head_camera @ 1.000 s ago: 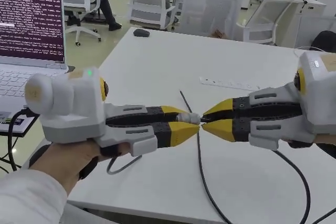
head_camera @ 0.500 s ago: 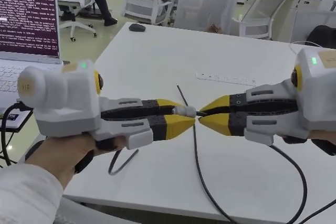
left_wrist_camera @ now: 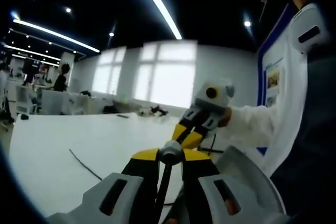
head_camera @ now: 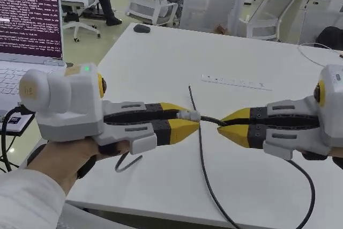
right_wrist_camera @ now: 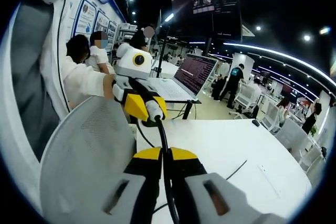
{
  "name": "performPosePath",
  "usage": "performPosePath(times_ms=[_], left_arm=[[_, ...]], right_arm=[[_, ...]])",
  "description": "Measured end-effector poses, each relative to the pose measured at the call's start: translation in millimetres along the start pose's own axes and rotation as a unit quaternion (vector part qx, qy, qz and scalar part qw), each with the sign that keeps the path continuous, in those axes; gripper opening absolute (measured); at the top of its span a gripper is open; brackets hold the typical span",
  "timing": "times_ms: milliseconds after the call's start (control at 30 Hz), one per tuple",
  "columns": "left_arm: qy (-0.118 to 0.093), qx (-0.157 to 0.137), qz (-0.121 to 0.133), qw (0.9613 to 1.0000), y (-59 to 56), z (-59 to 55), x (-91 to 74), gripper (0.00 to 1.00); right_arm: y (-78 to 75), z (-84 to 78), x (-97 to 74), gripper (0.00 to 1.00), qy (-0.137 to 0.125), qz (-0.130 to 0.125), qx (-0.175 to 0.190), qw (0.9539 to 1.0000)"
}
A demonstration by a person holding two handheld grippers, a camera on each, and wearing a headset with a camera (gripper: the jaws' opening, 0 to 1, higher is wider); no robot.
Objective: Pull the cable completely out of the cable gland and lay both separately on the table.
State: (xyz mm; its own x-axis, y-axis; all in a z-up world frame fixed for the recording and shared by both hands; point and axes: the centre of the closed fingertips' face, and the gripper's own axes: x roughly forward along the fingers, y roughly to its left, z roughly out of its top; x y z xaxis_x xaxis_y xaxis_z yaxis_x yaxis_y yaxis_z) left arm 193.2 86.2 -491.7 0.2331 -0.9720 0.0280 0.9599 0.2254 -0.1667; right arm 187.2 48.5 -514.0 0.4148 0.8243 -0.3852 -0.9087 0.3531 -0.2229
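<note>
A: Jaws first. What grips what?

B: Left gripper (head_camera: 193, 120) is clamped on the gland (head_camera: 187, 115), which sits at its tip. Right gripper (head_camera: 220, 124) is pinched on the cable (head_camera: 209, 119). Both are held above the table (head_camera: 161, 63).

A: How do the 2 stand?

B: Nose to nose, tips apart, with 1 short black span of cable between them. The right gripper view looks straight along that span into the gland.

A: So the pull axis?

B: It follows that span, right gripper drawing away from left, in line with the gland's bore. Going off-line would likely bind.

A: And the rest of the cable?

B: It lies slack on the table below, 1 thin end running away from the person and a long run towards the near edge. I cannot tell which stretch must slide through. My judgement: not yet out.
</note>
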Motion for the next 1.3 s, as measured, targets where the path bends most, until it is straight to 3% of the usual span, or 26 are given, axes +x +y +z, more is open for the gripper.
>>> performPosePath(times_ms=[200,433,867,1067,1300], left_arm=[[-0.015,-0.008,0.005,0.9998,3.5,5.2,-2.6,0.16],[-0.03,-0.019,0.013,0.9993,8.2,10.0,-5.3,0.16],[-0.034,-0.022,0.021,0.999,11.6,10.9,-6.3,0.16],[-0.041,-0.023,0.019,0.9987,11.4,13.2,-6.8,0.16],[-0.03,-0.019,0.007,0.9994,5.8,8.7,-2.9,0.16]], right_arm=[[-6.0,-24.0,-11.7,0.04,0.031,-0.025,0.014,0.9991],[-9.9,-29.2,-19.5,0.04,0.03,-0.036,0.031,0.9984],[-12.9,-33.2,-11.0,0.07,0.036,-0.037,0.049,0.9975],[-13.9,-24.9,-9.8,0.21,0.045,-0.043,0.028,0.9977],[-7.9,10.7,-2.3,0.21,0.009,-0.033,-0.007,0.9994]])
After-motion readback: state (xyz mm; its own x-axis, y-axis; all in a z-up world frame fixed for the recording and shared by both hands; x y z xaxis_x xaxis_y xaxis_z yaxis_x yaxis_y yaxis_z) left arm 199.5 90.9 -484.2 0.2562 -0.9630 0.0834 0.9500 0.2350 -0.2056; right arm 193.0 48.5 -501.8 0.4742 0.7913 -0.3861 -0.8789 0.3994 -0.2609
